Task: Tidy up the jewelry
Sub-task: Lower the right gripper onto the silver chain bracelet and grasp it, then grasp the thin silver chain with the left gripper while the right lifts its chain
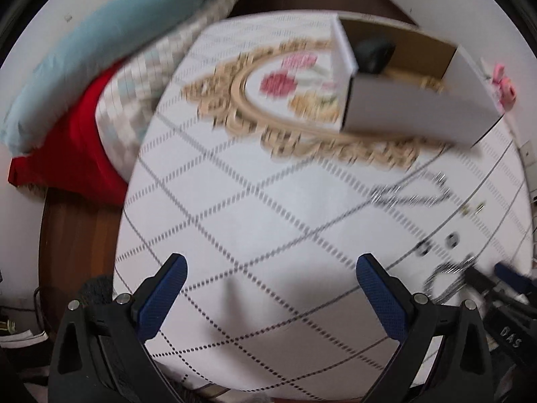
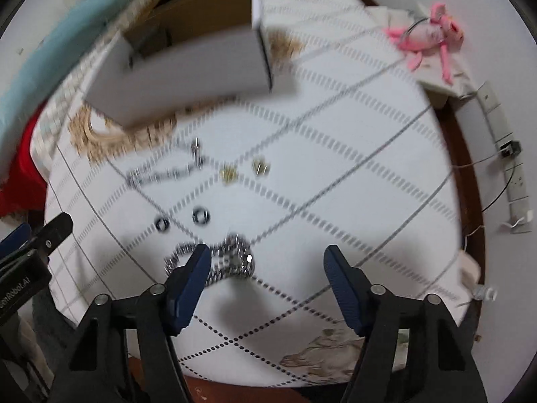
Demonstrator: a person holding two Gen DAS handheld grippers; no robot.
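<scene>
My right claw [image 2: 266, 262] hangs open over the silver chain [image 2: 231, 262] at its 11 o'clock; left claw [image 1: 270, 270] open, empty. Next: centre, pinch, carry to the box [image 2: 188, 70] at 12.

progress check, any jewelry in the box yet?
Cannot tell; the box interior is blurred. In hand: nothing. Right gripper open beside the silver chain; left gripper open, empty. Left: second chain, two rings, two gold earrings lie on the tablecloth.

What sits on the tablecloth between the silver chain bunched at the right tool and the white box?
In the right wrist view, between the bunched chain and the white box: two dark rings, two gold pieces, another silver chain.
</scene>
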